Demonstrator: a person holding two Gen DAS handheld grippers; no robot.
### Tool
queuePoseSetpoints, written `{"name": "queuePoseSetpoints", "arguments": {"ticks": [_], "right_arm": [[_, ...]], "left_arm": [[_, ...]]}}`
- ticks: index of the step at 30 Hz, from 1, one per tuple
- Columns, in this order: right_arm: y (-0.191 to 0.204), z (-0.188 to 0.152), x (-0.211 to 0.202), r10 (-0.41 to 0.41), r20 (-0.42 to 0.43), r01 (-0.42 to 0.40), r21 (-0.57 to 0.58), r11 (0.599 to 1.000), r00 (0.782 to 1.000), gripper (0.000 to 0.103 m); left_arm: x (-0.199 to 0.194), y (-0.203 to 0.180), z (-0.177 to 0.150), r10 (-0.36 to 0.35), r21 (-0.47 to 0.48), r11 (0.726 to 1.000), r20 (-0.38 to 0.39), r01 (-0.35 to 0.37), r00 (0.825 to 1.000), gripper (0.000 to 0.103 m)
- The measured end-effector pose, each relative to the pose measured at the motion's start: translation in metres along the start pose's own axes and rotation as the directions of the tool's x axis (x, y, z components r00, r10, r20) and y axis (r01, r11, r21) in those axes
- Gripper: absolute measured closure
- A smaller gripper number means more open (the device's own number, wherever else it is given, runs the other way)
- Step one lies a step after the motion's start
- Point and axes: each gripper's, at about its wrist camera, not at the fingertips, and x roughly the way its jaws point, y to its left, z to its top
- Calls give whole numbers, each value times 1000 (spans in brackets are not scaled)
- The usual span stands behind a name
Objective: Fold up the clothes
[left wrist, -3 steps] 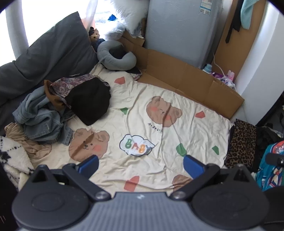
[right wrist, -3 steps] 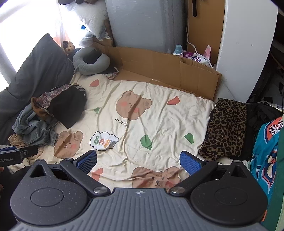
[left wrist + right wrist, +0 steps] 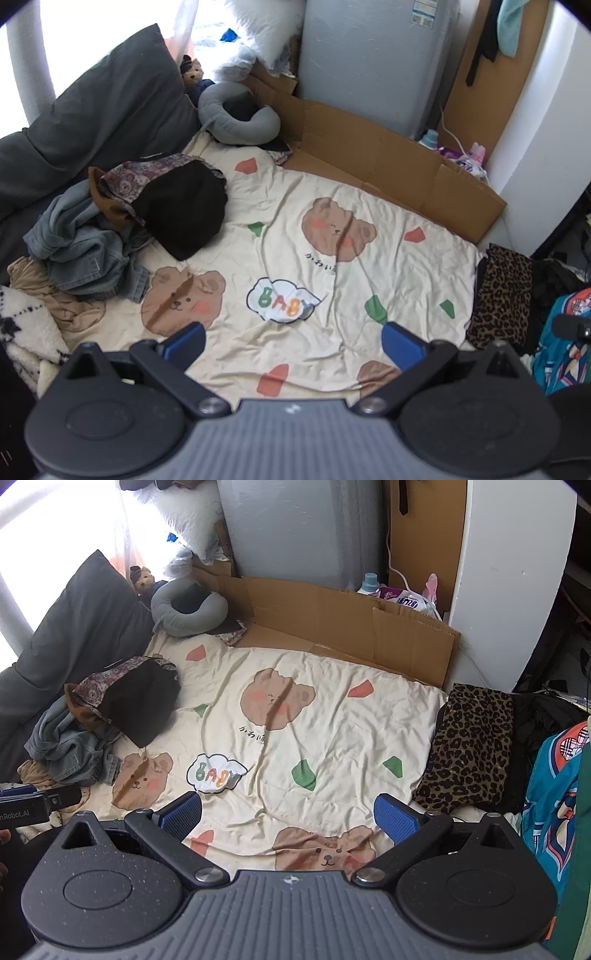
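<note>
Hovering spread and empty, left tool and right tool overlook one clothes pile on one bear blanket.

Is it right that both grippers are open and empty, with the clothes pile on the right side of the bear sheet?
Not quite. The clothes pile lies on the left side of the bear sheet, as the left wrist view shows. Both the left gripper and right gripper are open and empty.

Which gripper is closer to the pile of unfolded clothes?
Left. The left gripper hangs beside the clothes pile; the right gripper hangs over the bear sheet, farther right.
</note>
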Motion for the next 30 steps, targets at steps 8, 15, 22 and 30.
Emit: {"name": "queuePoseSetpoints", "arguments": {"ticks": [8, 15, 22, 30], "right_arm": [[-3, -1, 0, 9, 0, -9, 3, 1000, 1000, 1], [-3, -2, 1, 10, 0, -10, 9, 1000, 1000, 1], [-4, -3, 0, 7, 8, -7, 10, 1000, 1000, 1], [-6, 0, -1, 8, 8, -8, 19, 1000, 1000, 1]], "left_arm": [[10, -3, 1, -21, -12, 1000, -36, 21, 999, 1], [12, -3, 2, -35, -33, 999, -39, 34, 999, 1], [11, 1, 1, -45, -58, 997, -33, 43, 998, 1], [12, 3, 2, -42, -59, 997, -34, 40, 999, 1]]}}
